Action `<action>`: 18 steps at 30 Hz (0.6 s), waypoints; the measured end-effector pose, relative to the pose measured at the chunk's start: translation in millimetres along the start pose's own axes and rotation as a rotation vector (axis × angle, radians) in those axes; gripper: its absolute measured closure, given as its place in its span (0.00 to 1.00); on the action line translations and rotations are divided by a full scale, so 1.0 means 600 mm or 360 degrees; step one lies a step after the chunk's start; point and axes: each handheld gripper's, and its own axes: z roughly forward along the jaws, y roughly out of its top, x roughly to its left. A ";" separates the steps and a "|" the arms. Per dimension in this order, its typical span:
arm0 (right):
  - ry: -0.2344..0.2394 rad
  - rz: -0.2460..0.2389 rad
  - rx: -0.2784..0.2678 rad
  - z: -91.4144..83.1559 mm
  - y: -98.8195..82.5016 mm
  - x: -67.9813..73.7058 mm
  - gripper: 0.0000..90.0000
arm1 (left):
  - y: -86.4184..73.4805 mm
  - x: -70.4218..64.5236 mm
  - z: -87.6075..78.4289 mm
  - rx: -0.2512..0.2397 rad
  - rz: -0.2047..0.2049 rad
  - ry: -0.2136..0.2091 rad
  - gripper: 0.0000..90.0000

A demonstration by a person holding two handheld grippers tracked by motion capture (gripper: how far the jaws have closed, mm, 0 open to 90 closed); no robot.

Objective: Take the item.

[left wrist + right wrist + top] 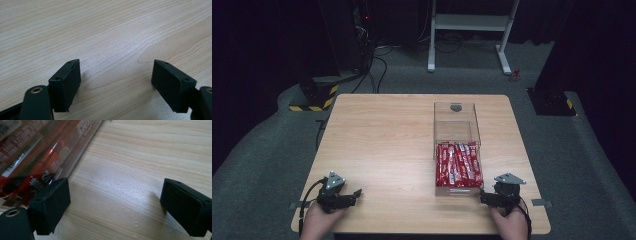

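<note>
both hand-held grippers, left [353,194] and right [484,196], held released; clear box [456,131] of red packets [458,164] could be nudged by right jaws.

Both tongs [116,82] [115,205] low — jaws apart

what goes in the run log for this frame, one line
left gripper: open, empty | right gripper: open, empty | red snack packets in clear plastic box | wooden table
</note>
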 end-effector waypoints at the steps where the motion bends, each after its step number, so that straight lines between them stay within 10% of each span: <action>1: 0.0000 0.0000 0.0000 0.000 0.000 0.000 0.10 | 0.000 -0.001 0.000 -0.0004 0.0003 0.0005 0.26; 18: 0.0001 0.0000 0.0000 0.000 0.000 0.000 0.10 | 0.014 -0.018 -0.023 -0.0214 -0.0002 -0.0012 0.31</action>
